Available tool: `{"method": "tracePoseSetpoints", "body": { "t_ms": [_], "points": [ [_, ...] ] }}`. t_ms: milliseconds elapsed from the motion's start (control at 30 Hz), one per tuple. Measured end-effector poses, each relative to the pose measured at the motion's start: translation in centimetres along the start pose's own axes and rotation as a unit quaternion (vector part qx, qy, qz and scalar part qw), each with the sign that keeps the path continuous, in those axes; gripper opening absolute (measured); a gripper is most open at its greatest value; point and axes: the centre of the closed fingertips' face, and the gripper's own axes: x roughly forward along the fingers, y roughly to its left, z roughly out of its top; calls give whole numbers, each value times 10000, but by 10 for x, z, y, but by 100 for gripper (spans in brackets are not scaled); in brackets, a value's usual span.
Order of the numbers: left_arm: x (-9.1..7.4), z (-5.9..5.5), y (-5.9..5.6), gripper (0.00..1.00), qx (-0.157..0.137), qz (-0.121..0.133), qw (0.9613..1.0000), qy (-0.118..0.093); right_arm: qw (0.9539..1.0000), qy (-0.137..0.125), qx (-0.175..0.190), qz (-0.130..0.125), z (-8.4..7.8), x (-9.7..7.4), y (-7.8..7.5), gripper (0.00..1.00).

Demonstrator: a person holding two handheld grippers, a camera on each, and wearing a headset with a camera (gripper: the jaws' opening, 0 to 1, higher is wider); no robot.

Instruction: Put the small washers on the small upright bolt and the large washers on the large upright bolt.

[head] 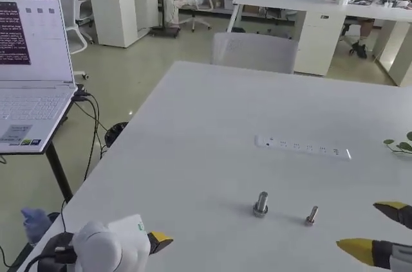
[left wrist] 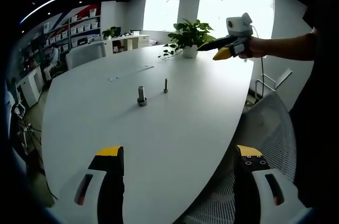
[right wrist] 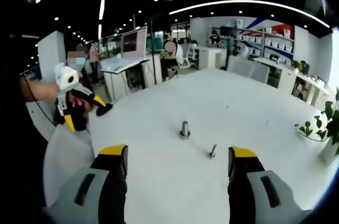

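An open laptop (head: 33,72) stands on a stand off the left side of the white surface (head: 212,124). The left hand-held gripper (left wrist: 179,155) hangs low at the near left corner of the surface, and its own view shows its jaws spread wide, with bare tabletop between the yellow tips. Further right, near the middle of the surface, the large bolt (head: 260,204) stands upright on its head. The small bolt (head: 311,215) stands upright just beside it to the right, apart from it. Behind the two bolts a white power strip (head: 302,147) lies flat across the surface. The right hand-held gripper (head: 373,228) is at the near right edge, raised above the surface and right of the small bolt without touching it. Its jaws are also spread wide and hold nothing. In the left gripper view a potted plant (left wrist: 189,36) stands at the far end of the surface, beyond the bolts.
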Motion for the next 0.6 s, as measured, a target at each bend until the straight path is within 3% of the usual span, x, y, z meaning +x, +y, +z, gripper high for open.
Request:
{"method": "tracePoseSetpoints", "body": {
  "t_ms": [200, 467, 600],
  "points": [
    [-9, 3, 6, 86, -299, 119, 9992, -250, 9995, -164, 277, -56, -19, -14, 5, 86],
    [-8, 5, 5, 86, -303, 146, 9989, -311, 9990, -205, 392, -28, -37, -20, 22, 94],
    [-7, 6, 3, 86, -324, 148, 9987, -361, 9992, -83, 396, 50, -51, -18, 37, 98]
  ]
}}
